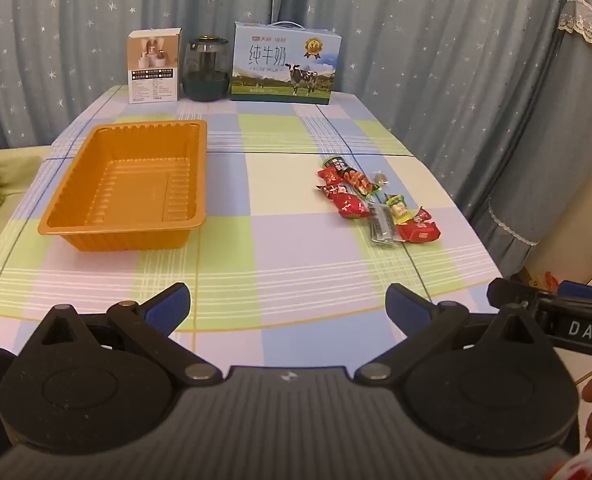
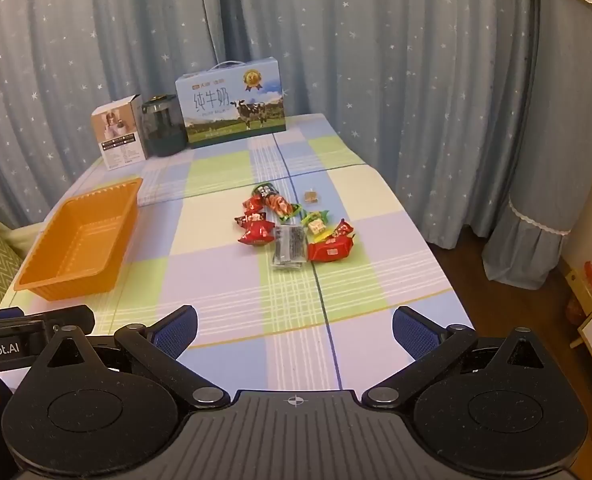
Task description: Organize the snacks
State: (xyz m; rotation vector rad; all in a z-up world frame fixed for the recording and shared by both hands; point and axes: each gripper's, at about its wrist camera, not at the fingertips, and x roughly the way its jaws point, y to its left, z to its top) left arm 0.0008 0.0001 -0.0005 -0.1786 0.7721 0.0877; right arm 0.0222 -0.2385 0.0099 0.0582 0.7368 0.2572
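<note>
1. Nearest, the left gripper point(image 1: 288, 308) is held above the near edge of the table point(image 1: 280, 248), its blue-padded fingers point(image 1: 168, 308) spread wide with nothing between them. It is judged to be held back in readiness, since no snack is yet within reach.
2. The right gripper point(image 2: 294, 330) is likewise held at the near edge, jaws wide apart and empty. Its body is also seen at the right margin of the left wrist view, so the two tools are held side by side.
3. Further in, the orange tray point(image 1: 126, 186) is seen on the left of the checked cloth, empty and open upward; it is judged to be the intended container.
4. The snacks point(image 2: 296, 228) are clustered right of centre, well apart from the tray: red wrapped pieces, a dark flat packet point(image 2: 290, 246), a green and yellow sweet point(image 2: 316, 224) and a small brown one point(image 2: 311, 197). Several touch or overlap, so a single piece may be hard to pinch alone.
5. Between the grippers and the snacks only bare cloth is seen; nothing stands in the way.
6. At the far edge, a white box point(image 1: 154, 66), a dark jar point(image 1: 207, 70) and a milk carton point(image 1: 286, 64) are lined up against the curtain point(image 1: 416, 40), clear of the working area.
</note>
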